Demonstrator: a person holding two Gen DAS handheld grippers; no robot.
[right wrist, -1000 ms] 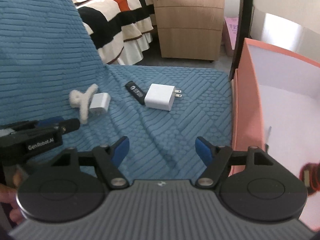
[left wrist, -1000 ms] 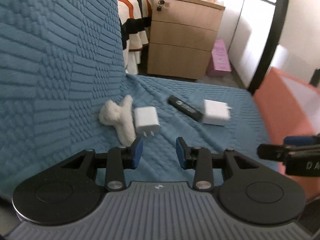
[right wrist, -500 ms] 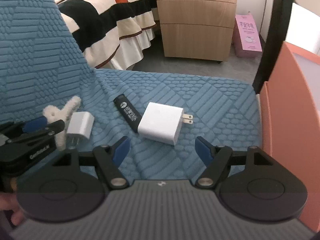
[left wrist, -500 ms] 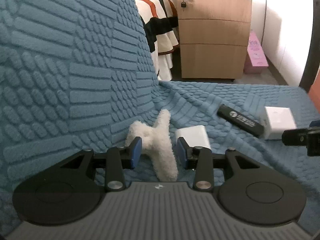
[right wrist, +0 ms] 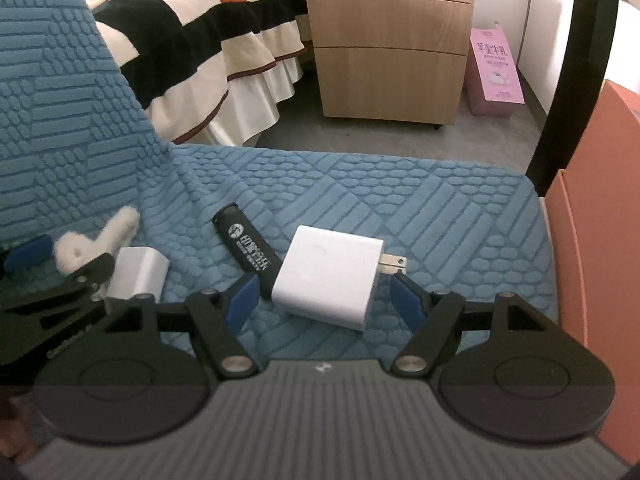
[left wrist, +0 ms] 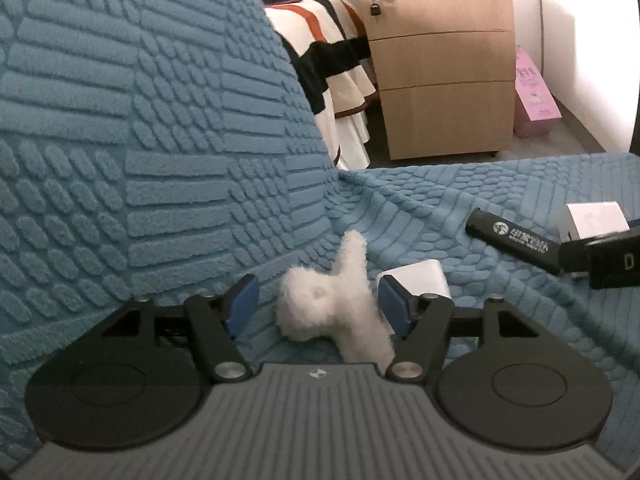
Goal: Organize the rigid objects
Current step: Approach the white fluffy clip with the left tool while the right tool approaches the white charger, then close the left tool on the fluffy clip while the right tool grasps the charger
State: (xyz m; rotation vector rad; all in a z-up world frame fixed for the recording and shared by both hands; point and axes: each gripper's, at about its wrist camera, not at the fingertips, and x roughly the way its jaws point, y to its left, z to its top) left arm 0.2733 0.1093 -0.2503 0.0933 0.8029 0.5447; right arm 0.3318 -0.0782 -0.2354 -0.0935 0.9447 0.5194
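Your left gripper [left wrist: 318, 306] hangs low over the blue textured quilted cover [left wrist: 180, 160], its jaws spread wide and clamping nothing, with the fluffy white Y-shaped plush piece [left wrist: 340, 304] lying between the blue pads; whether either pad touches it, you cannot tell from this view. Just right of that plush piece, beside the right-hand pad, sits the small white plastic charger cube [left wrist: 416, 280], resting on the cover. Further right of the plush piece lies the black stick-shaped lighter with white print [right wrist: 246, 246], flat and angled, its near end touching or just beside the large white square wall adapter with two metal prongs [right wrist: 328, 278]. Your right gripper [right wrist: 324, 300] has its jaws wide apart and gripping nothing, the adapter lying between the fingertips with its prongs pointing right. Far right of the plush piece stands the salmon-pink cardboard box [right wrist: 592, 216], and behind the cover is the light wooden three-drawer cabinet [right wrist: 390, 40].
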